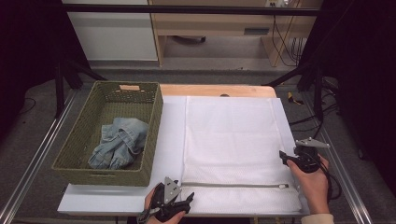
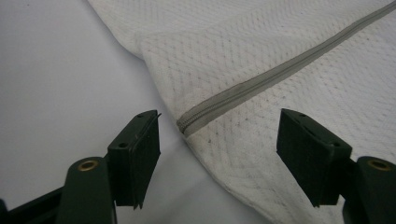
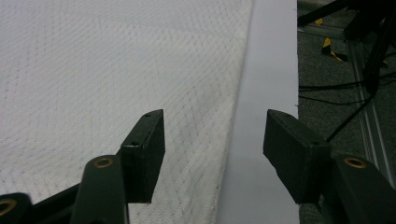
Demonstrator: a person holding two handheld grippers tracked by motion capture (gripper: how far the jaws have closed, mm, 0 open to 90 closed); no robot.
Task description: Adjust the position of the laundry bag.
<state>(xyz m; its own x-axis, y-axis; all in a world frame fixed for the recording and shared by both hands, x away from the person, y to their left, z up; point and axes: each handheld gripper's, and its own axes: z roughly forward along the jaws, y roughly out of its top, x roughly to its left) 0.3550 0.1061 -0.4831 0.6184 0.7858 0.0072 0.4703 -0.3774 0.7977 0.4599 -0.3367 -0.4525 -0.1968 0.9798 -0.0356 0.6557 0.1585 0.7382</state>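
Observation:
A white mesh laundry bag (image 1: 229, 140) lies flat on the white table cover, with a grey zipper (image 1: 233, 185) running across its near end. My left gripper (image 1: 189, 199) is low at the bag's near left corner. In the left gripper view it (image 2: 217, 140) stands open, with the zipper's closed end (image 2: 184, 126) lying between the jaws and untouched. My right gripper (image 1: 283, 156) is at the bag's right edge, a little beyond the zipper pull (image 1: 283, 186). In the right gripper view it (image 3: 215, 135) is open, its jaws straddling the bag's edge (image 3: 236, 116).
A woven green basket (image 1: 154, 135) stands at the left of the table and holds crumpled blue jeans (image 1: 119, 142). Metal rails run along both sides of the table, and cables lie on the floor at the right (image 3: 336, 88).

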